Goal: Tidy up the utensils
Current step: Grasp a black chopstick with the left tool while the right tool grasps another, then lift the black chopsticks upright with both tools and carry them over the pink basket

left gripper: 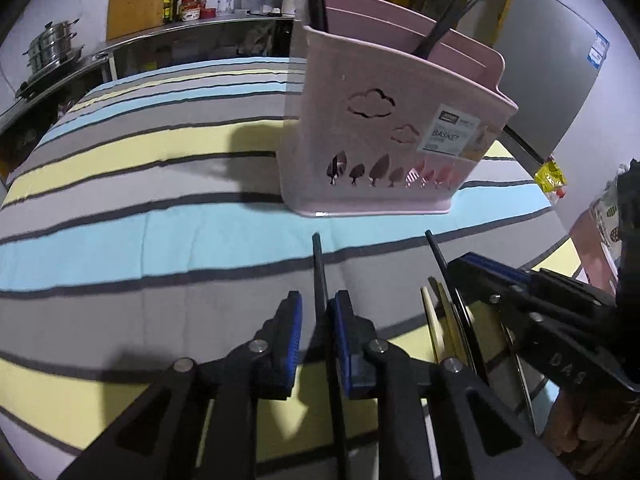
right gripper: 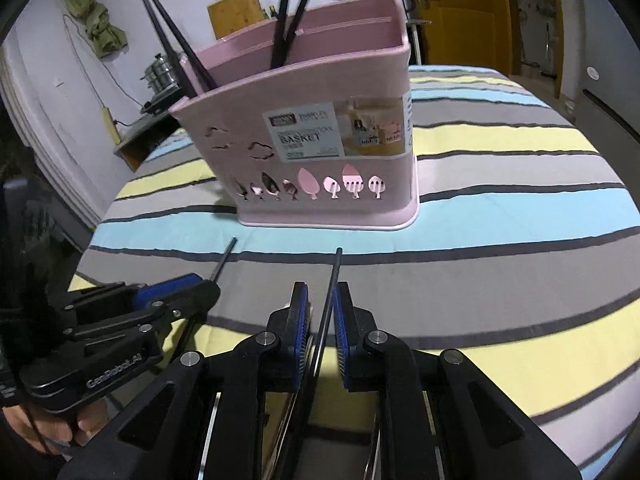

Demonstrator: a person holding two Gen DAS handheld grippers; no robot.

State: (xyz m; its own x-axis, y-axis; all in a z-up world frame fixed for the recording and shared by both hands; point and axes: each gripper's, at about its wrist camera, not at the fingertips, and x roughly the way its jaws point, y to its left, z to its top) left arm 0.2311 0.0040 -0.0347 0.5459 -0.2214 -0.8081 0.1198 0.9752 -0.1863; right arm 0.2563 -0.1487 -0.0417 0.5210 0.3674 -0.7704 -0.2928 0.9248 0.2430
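Observation:
A pink utensil basket (left gripper: pixel 384 132) stands on the striped tablecloth and also shows in the right wrist view (right gripper: pixel 320 160); several black chopsticks (right gripper: pixel 176 40) lean in it. My left gripper (left gripper: pixel 316 312) has its jaws narrowly apart around a black chopstick (left gripper: pixel 319 264) that points at the basket; contact is unclear. My right gripper (right gripper: pixel 322 304) stands the same way around another black chopstick (right gripper: pixel 335 272). Each gripper shows in the other's view, the right one (left gripper: pixel 472 268) and the left one (right gripper: pixel 200 284), side by side in front of the basket.
The striped tablecloth (left gripper: pixel 160 240) covers the table. A steel counter with a pot (left gripper: pixel 52 48), bottles and a cutting board lies behind. A grey fridge (left gripper: pixel 560 80) and a yellow door (right gripper: pixel 460 12) stand beyond. Shiny rims (left gripper: pixel 472 340) lie under the grippers.

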